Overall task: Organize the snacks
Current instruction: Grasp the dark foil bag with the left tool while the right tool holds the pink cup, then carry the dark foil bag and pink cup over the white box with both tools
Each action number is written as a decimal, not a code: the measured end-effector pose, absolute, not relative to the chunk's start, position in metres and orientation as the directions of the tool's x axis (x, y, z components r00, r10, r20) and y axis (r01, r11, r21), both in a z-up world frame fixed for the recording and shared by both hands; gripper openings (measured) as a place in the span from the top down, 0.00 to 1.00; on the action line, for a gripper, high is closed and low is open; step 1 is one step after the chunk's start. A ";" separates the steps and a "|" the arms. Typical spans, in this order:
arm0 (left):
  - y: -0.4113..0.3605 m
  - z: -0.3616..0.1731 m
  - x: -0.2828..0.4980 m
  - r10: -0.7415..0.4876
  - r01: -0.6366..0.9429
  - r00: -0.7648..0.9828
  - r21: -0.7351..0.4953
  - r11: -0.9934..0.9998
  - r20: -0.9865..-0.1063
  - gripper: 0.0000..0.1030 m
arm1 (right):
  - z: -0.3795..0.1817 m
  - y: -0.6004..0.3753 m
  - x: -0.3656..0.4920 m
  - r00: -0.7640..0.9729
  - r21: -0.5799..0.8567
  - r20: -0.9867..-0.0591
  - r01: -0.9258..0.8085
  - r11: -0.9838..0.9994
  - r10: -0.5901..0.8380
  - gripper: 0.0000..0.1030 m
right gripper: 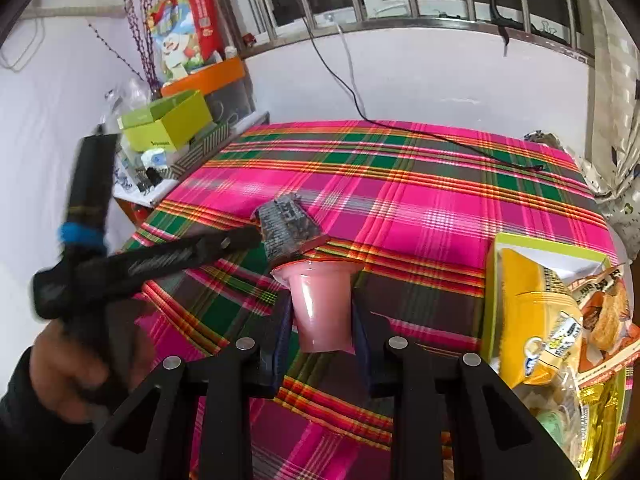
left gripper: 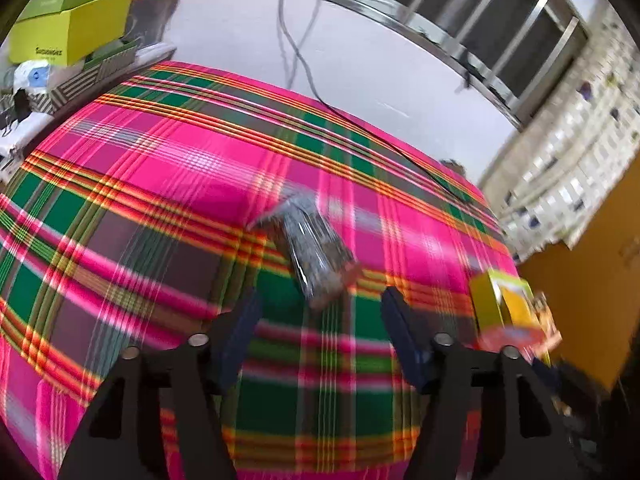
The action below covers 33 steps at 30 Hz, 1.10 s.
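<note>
My right gripper (right gripper: 322,312) is shut on a pink jelly cup (right gripper: 320,304), held tilted above the plaid tablecloth (right gripper: 420,208). A dark foil snack packet (left gripper: 314,252) lies on the cloth just beyond the fingertips of my left gripper (left gripper: 320,320), which stands open with nothing between its pads. The right wrist view shows the left gripper (right gripper: 240,240) held by a hand (right gripper: 60,372), its tip next to the packet (right gripper: 286,224). A green box (right gripper: 494,280) at the right holds a yellow bag (right gripper: 536,312) and other snack packs.
A black cable (right gripper: 440,140) trails from the window wall across the far part of the cloth. A side shelf at the left carries a lime box (right gripper: 168,124), an orange bin (right gripper: 208,76) and small items. The green snack box (left gripper: 486,292) sits at the table's right edge.
</note>
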<state>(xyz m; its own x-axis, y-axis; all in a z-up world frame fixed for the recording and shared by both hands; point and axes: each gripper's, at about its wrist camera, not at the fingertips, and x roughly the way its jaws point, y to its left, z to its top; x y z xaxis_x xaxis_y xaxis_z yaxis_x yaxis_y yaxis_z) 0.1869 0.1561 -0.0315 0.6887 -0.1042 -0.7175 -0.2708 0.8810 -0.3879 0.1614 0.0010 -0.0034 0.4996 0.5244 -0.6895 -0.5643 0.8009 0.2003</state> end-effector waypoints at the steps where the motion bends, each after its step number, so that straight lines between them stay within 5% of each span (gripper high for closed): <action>1: 0.156 -0.031 0.193 -0.088 -0.291 0.690 -0.387 0.875 -0.718 0.36 | -0.003 -0.001 0.161 0.501 0.204 -0.687 -0.562 0.801 0.526 0.75; 12: 0.147 -0.048 0.248 0.071 -0.454 0.634 -0.297 0.840 -0.770 0.36 | 0.003 -0.025 0.163 0.522 0.220 -0.669 -0.540 0.812 0.529 0.75; 21: 0.127 -0.067 0.265 0.250 -0.421 0.543 -0.002 0.907 -0.802 0.35 | 0.002 -0.037 0.165 0.529 0.235 -0.666 -0.520 0.821 0.526 0.75; 26: 0.138 -0.066 0.252 0.221 -0.387 0.554 -0.014 0.922 -0.803 0.53 | 0.002 -0.040 0.161 0.531 0.241 -0.662 -0.518 0.821 0.529 0.75; 33: 0.148 -0.059 0.218 0.115 -0.327 0.610 -0.117 0.938 -0.784 0.58 | 0.000 -0.046 0.151 0.533 0.250 -0.661 -0.508 0.824 0.528 0.75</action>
<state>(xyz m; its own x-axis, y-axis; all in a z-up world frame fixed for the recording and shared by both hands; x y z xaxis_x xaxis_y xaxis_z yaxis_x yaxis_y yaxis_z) 0.2180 0.1475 -0.0590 0.6104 0.1152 -0.7837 -0.3274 0.9376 -0.1172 0.1510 -0.0460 0.0000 0.5329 0.5285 -0.6608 -0.5078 0.8245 0.2498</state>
